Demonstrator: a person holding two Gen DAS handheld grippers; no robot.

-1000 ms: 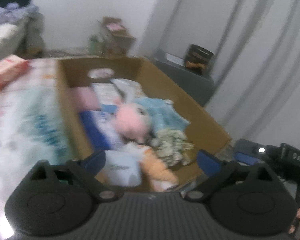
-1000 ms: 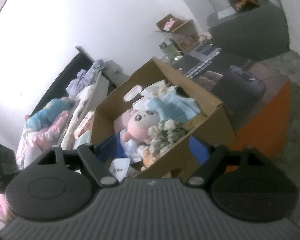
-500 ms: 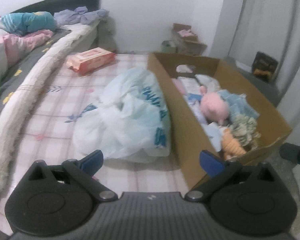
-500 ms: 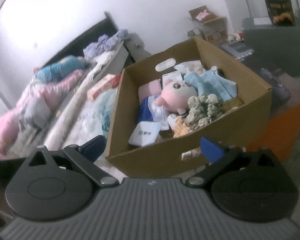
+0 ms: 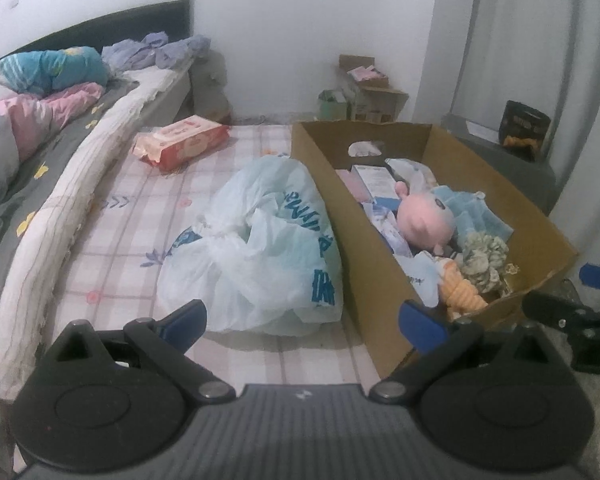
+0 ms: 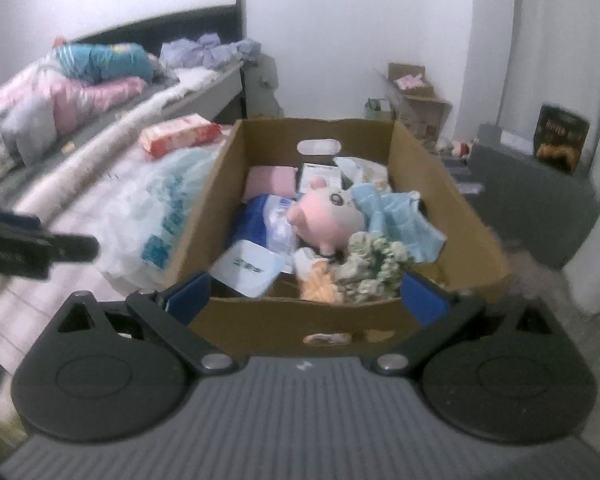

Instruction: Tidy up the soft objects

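1. We see a brown cardboard box (image 6: 268,320) standing on a checked mattress (image 5: 148,216), with its near wall just ahead of the right tongs (image 6: 306,296).
2. The right tongs stand wide open, their blue-tipped fingers (image 6: 188,296) spread to either side of the box's near wall, gripping nothing.
3. Inside the box lie the soft things: a pink plush toy (image 6: 328,216) near the middle, a light blue cloth (image 6: 396,216) just beside it to the right, a grey-green frilly bundle (image 6: 372,268) and an orange knitted piece (image 6: 320,280) near the front wall.
4. A folded pink cloth (image 6: 268,182) sits toward the back left corner, and a white packet (image 6: 248,268) leans at the front left.
5. The left tongs (image 5: 304,320) are open too, empty, above the mattress, to the left of the box.
6. A pale plastic bag (image 5: 260,248) rests on the mattress, touching the box's left wall.
7. A red-and-white pack (image 5: 180,140) lies farther back on the mattress, well apart from the bag.
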